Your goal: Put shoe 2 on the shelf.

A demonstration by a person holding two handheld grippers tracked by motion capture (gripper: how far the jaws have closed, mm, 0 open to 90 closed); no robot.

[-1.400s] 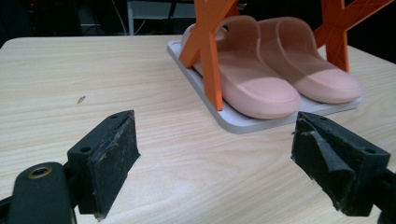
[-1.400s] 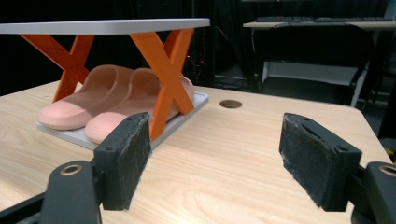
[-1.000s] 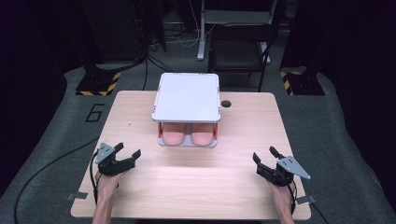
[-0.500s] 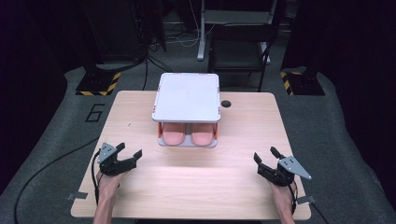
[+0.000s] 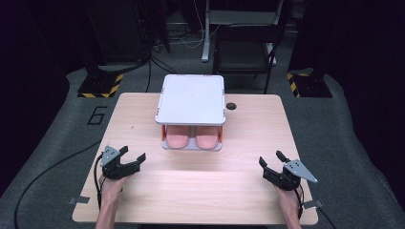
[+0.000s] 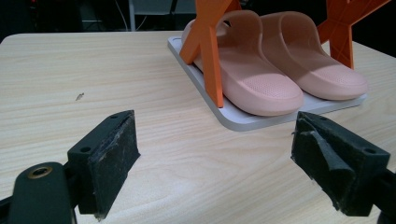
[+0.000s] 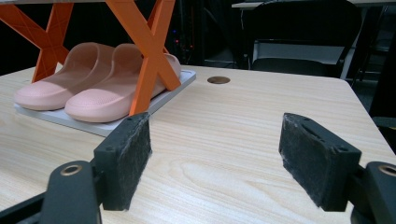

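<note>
A small white two-level rack (image 5: 192, 98) with orange cross-braced sides (image 6: 208, 44) stands at the table's middle back. A pair of pink slippers (image 5: 192, 137) (image 6: 275, 60) (image 7: 93, 79) lies on its lower shelf, toes toward me. My left gripper (image 5: 132, 154) (image 6: 212, 161) rests low over the table at front left, open, nothing between its jaws. At front right my right gripper (image 5: 271, 158) (image 7: 217, 154) is likewise open and empty. Both point toward the rack from well short of it.
The wooden table (image 5: 200, 191) has a round cable hole (image 5: 231, 106) behind the rack on the right. A dark chair (image 5: 246, 52) stands beyond the far edge. Cables trail off the left front edge (image 5: 52, 167).
</note>
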